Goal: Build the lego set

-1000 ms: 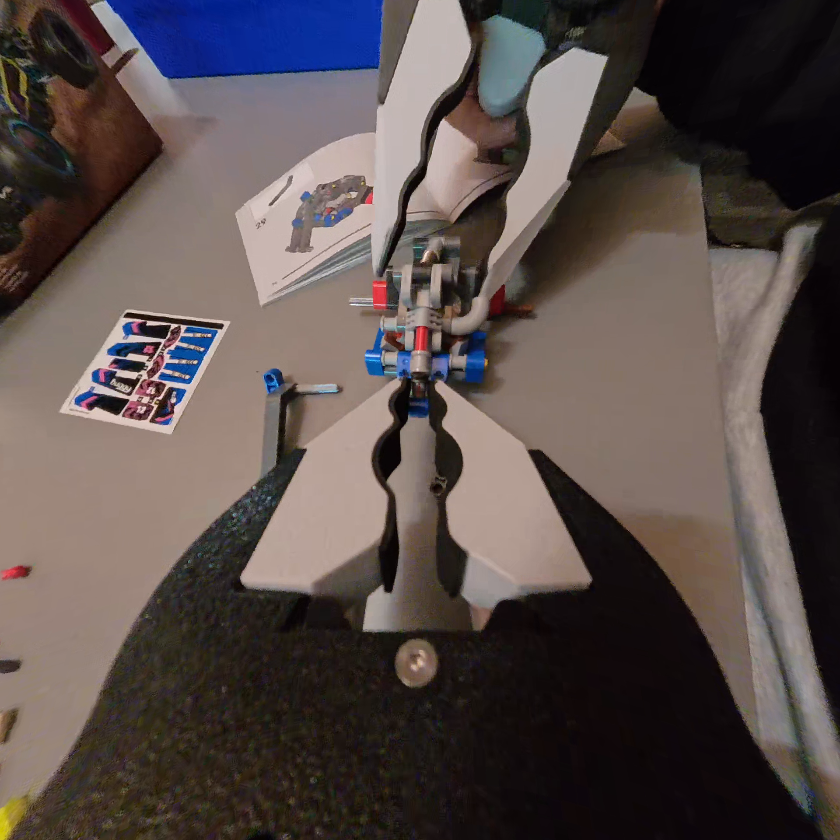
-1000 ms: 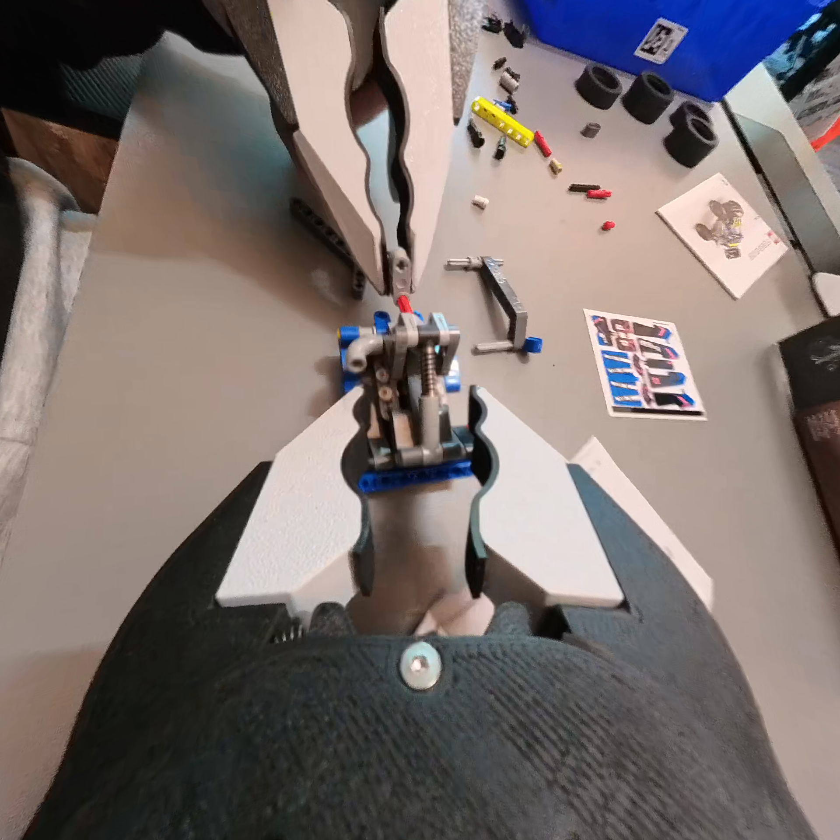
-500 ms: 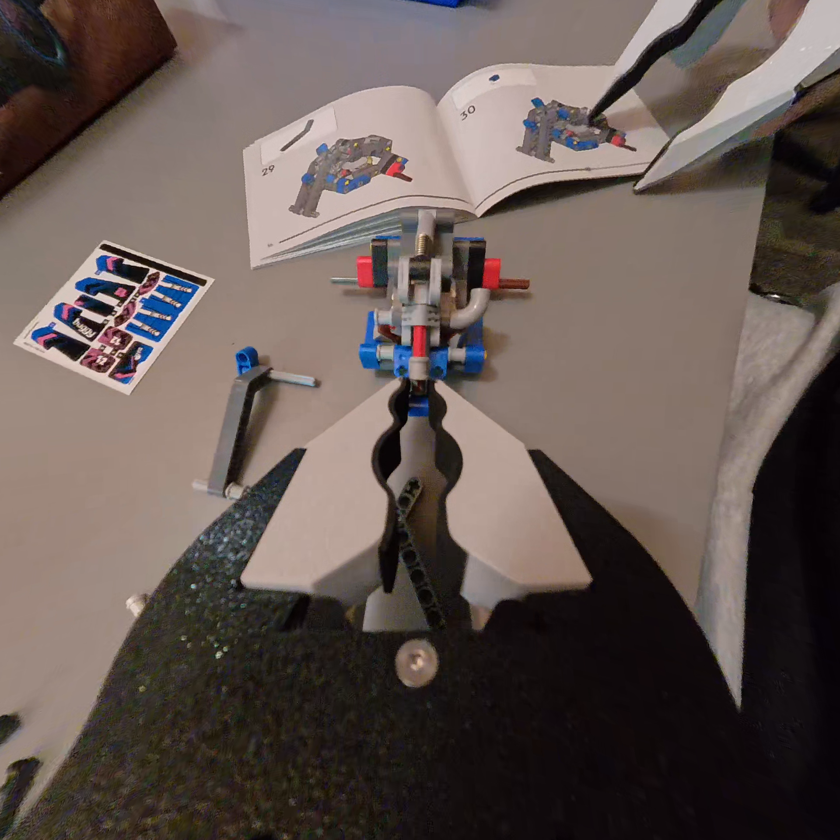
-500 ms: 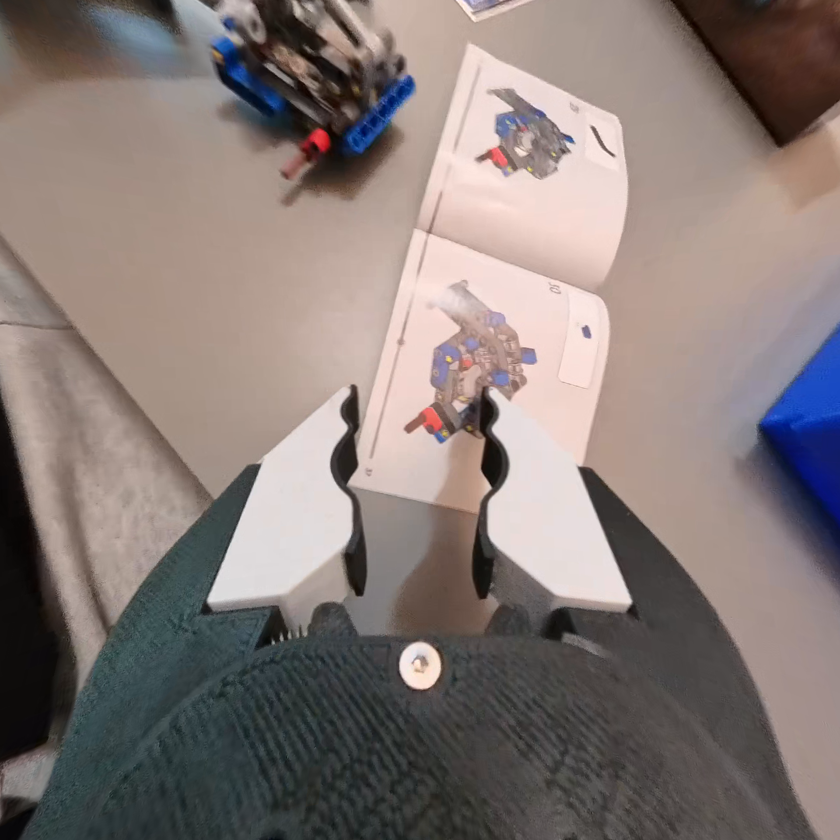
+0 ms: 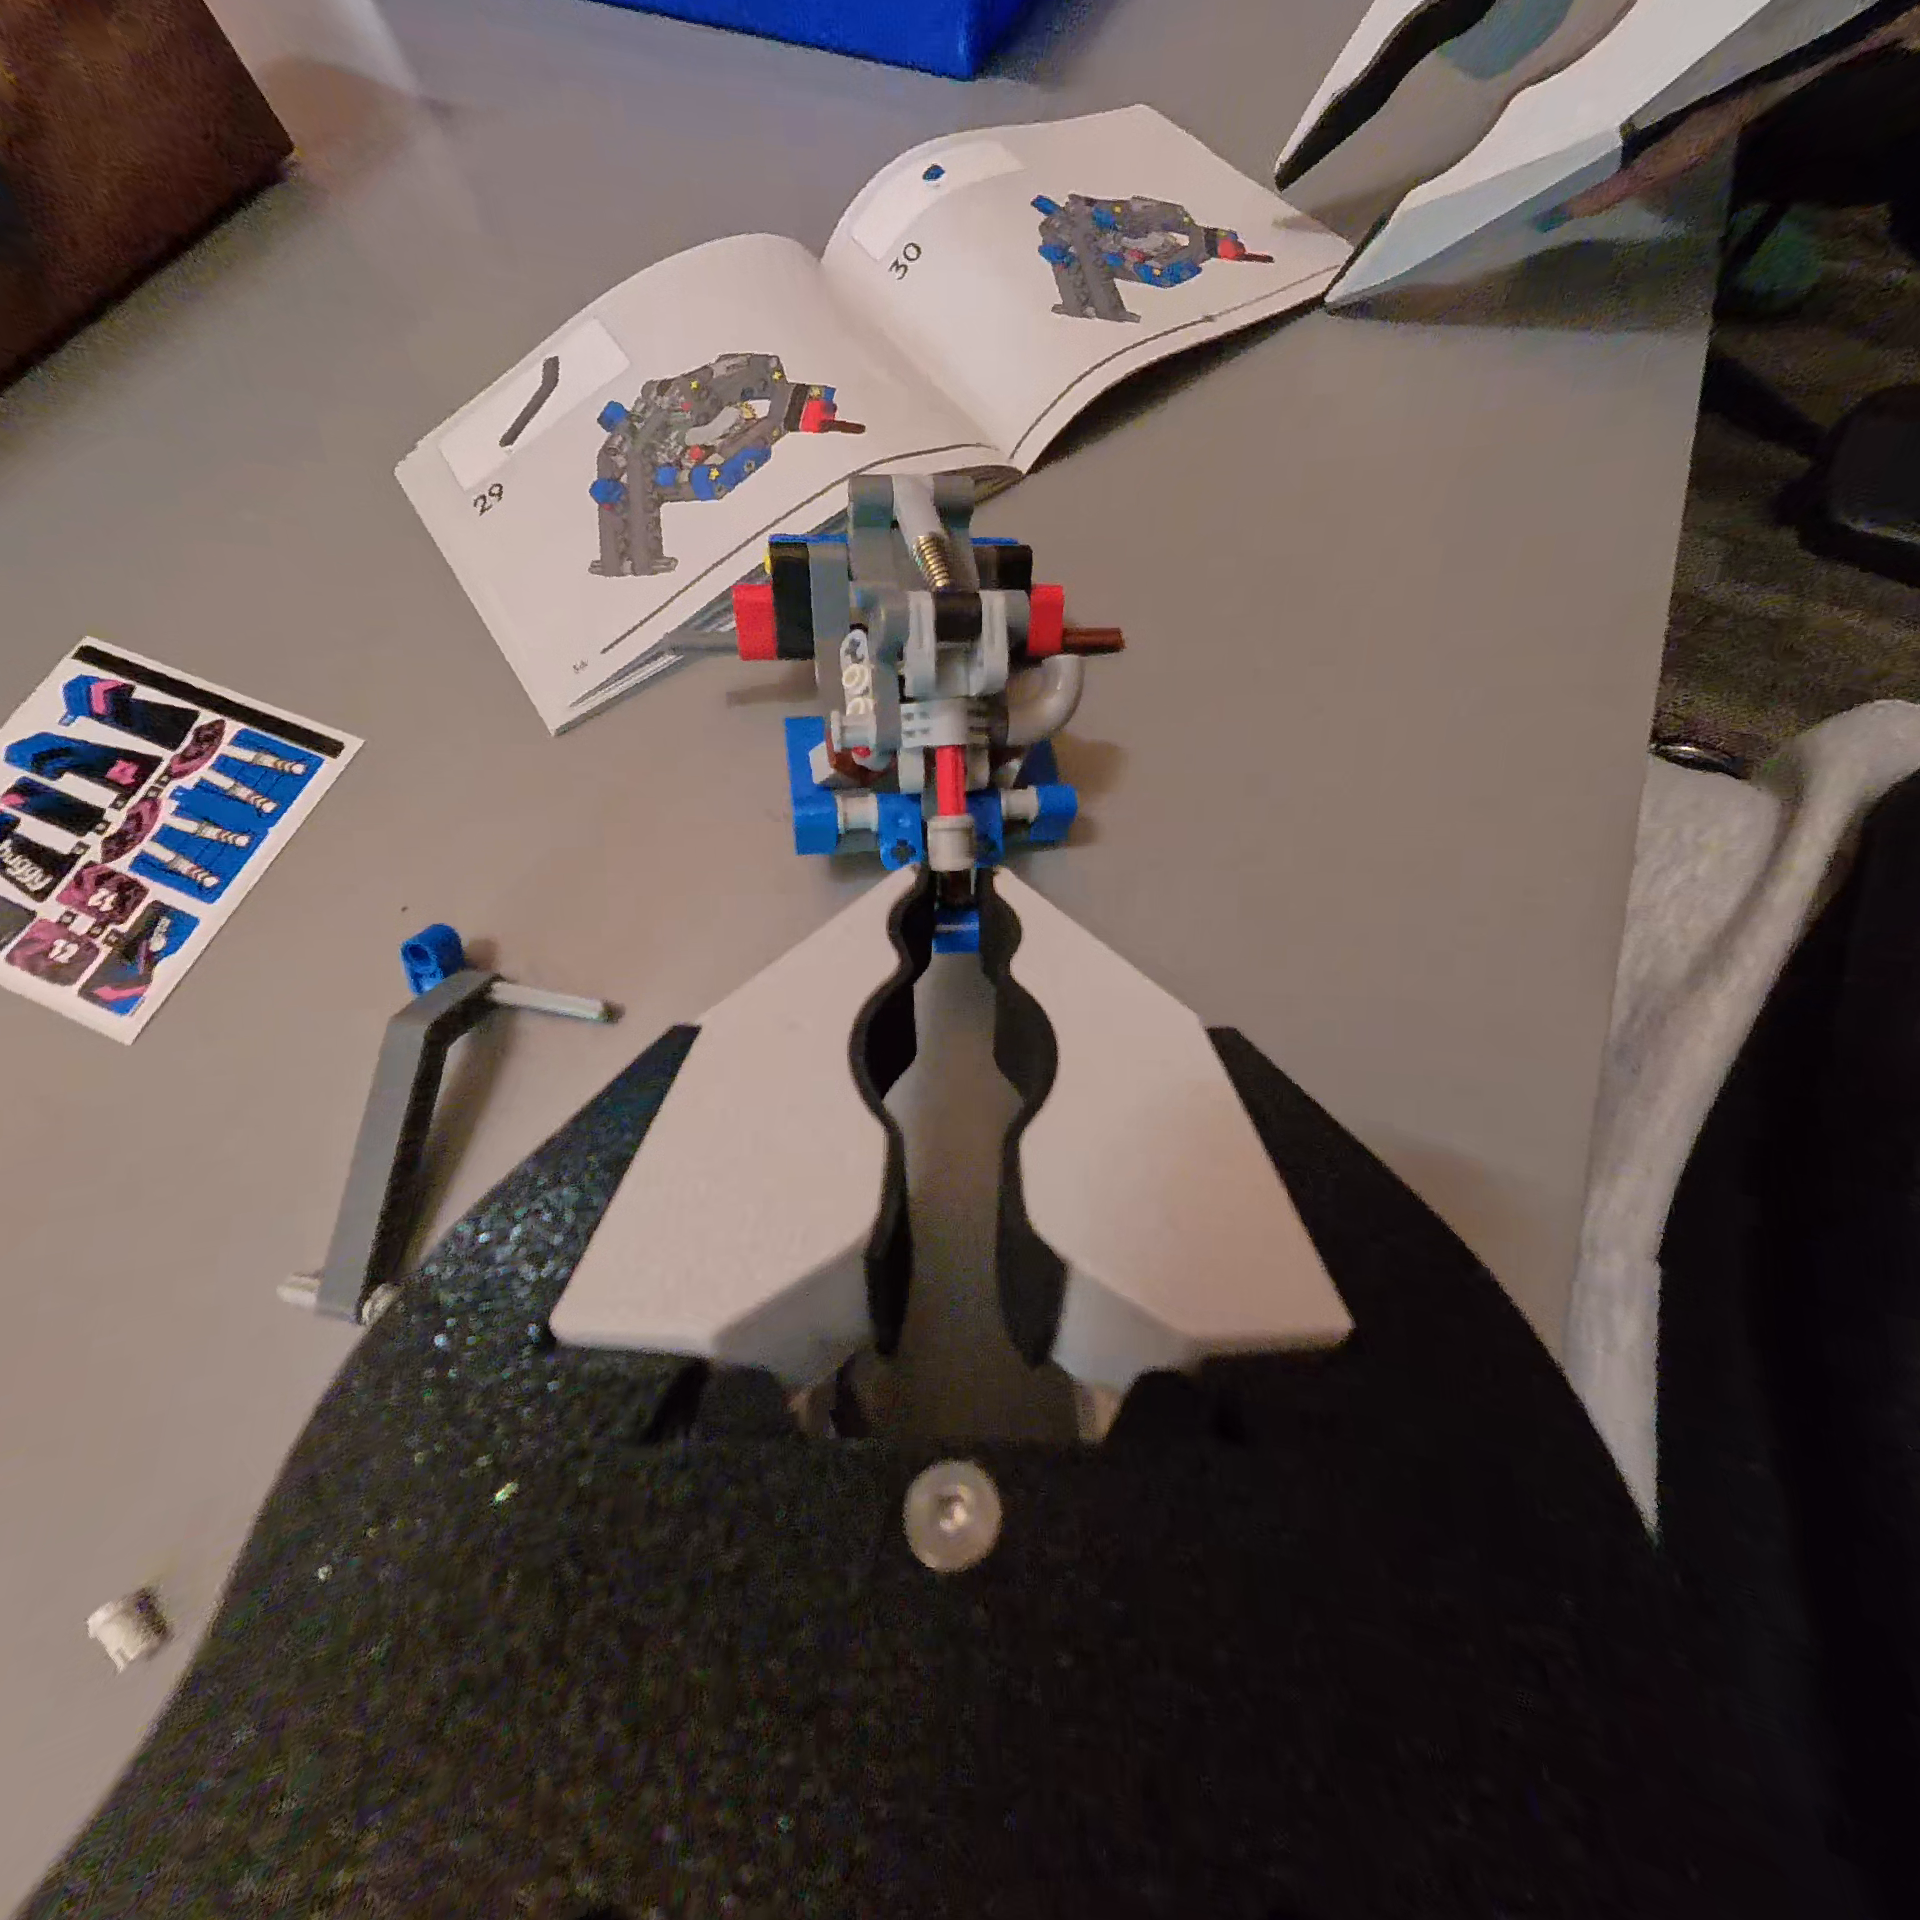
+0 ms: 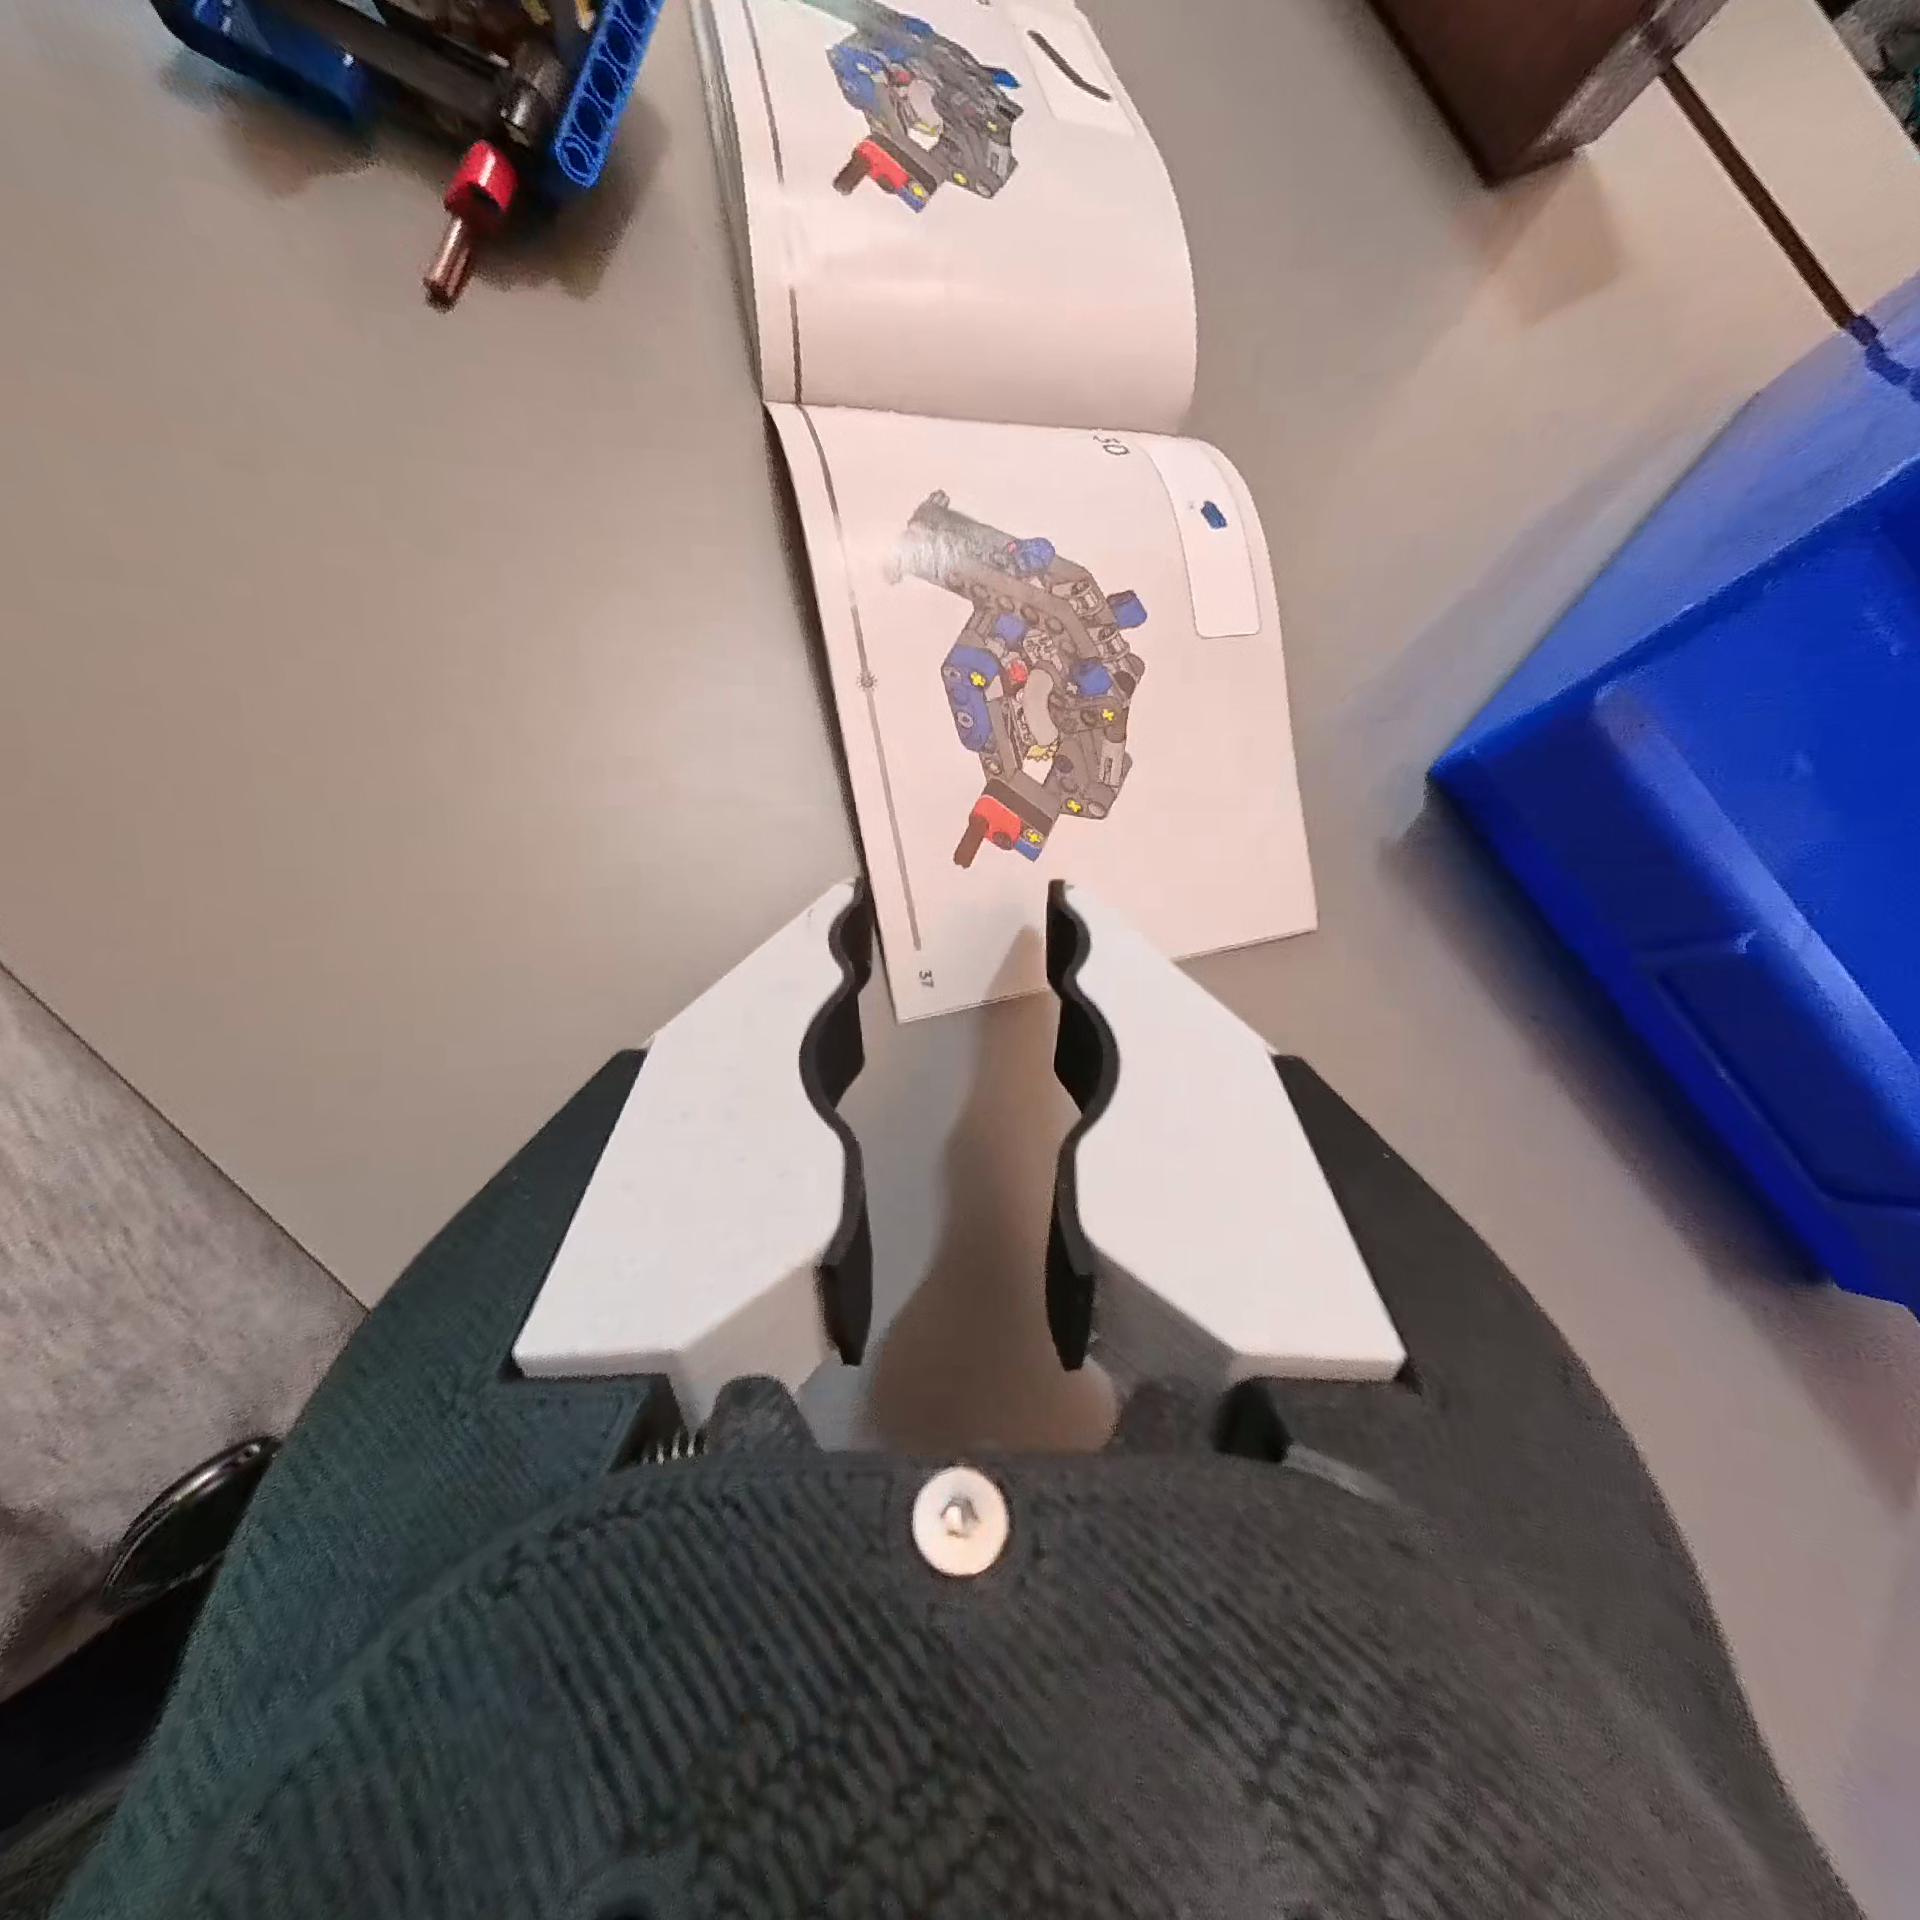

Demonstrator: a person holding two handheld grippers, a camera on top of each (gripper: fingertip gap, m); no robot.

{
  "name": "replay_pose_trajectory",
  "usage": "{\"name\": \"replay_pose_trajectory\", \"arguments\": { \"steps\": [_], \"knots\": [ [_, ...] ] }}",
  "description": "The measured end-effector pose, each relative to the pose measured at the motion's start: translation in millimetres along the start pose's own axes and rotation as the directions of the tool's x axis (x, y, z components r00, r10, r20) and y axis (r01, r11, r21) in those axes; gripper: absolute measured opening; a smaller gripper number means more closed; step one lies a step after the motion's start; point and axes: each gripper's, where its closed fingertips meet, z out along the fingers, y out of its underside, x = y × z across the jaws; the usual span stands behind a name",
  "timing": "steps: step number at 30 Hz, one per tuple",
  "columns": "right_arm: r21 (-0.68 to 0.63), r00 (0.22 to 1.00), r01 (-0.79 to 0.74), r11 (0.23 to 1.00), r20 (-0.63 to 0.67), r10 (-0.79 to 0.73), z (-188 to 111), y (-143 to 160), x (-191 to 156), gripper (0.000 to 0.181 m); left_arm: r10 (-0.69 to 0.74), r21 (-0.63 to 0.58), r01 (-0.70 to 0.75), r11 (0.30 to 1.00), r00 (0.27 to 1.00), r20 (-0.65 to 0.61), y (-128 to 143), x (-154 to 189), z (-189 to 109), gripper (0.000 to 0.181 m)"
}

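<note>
- Ahead of my left gripper [image 5: 951,904], jaws clamped on its blue end, the lego model [image 5: 920,675] sits on the surface — long axis pointing away toward the manual [image 5: 790,416].
- My right gripper [image 6: 954,904] hovers over that manual's page, jaws apart.

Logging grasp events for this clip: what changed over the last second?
The right gripper let go of the lego model, drew away and now hovers open over the instruction booklet. The left gripper stayed shut on the model's near end; the sticker sheet and loose grey beam lie unchanged.
</note>
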Motion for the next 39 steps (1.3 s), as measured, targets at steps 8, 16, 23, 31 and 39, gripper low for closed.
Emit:
{"name": "replay_pose_trajectory", "arguments": {
  "steps": [8, 16, 23, 31, 39],
  "knots": [
    [0.033, 0.999, 0.024, 0.999, 0.034, -0.025, -3, -2, -5, 0.028, -0.018, -0.004, 0.018, 1.0, 0.999, -0.026, 0, 5, 4, 0.005],
    [0.106, 0.997, -0.015, 0.994, 0.072, 0.007, -5, -12, -7, 0.026, -0.023, 0.003, 0.023, 1.0, 0.999, -0.037, 0, 5, 4, 0.005],
    [0.091, 0.995, -0.016, 0.996, 0.1, 0.007, 2, -8, -12, 0.027, -0.004, -0.001, 0.004, 1.0, 0.999, -0.034, 0, 6, 4, 0.005],
    [0.086, 0.996, -0.018, 0.996, 0.092, 0.01, 4, -6, -11, 0.024, -0.003, 0.001, 0.003, 1.0, 0.999, -0.046, 0, 9, 5, 0.005],
    [0.083, 0.997, 0.002, 0.997, 0.077, -0.008, 4, -7, -10, 0.023, -0.042, 0.002, 0.043, 0.999, 0.996, -0.083, -1, 12, 5, 0.005]
  ]
}}
